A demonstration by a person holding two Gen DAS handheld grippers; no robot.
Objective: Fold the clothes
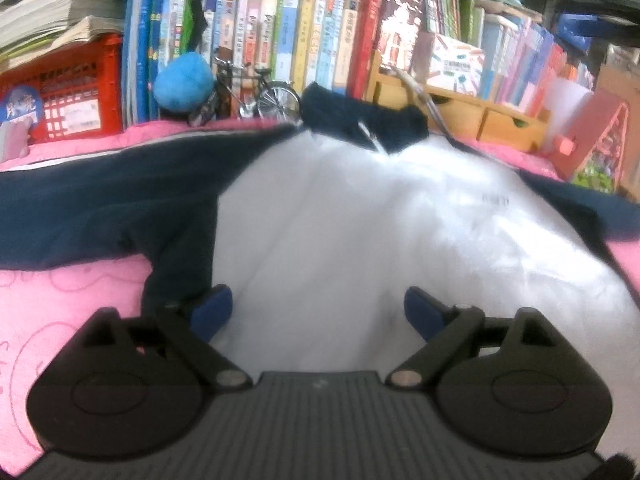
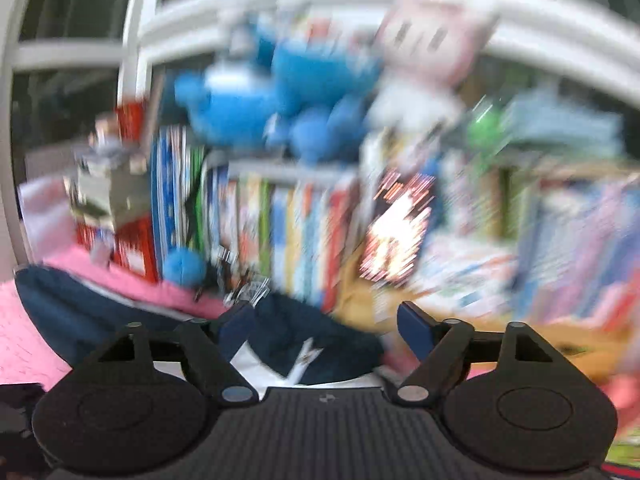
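Jacket (image 1: 360, 220), white with navy sleeves, lies flat on the pink cover (image 1: 60, 300); with left gripper (image 1: 318, 312) and right gripper (image 2: 326, 330) both apart and empty, pinch a sleeve's far end and fold it squarely inward.

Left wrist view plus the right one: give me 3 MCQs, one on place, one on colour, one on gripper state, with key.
1. Where does the small metal model bicycle stand?
A. In front of the row of upright books
B. On the white shirt front
C. Inside the red plastic crate

2. What colour are the sleeves of the white-bodied shirt?
A. Red
B. Navy
C. Green

3. How is the left gripper?
A. Shut on the collar
B. Shut on a book
C. Open over the shirt

Key: 1 A, it stands at the foot of the books beside the blue plush ball. 2 B, dark blue sleeves spread over the pink bedcover. 3 C, the blue pads stand apart, gripping nothing.
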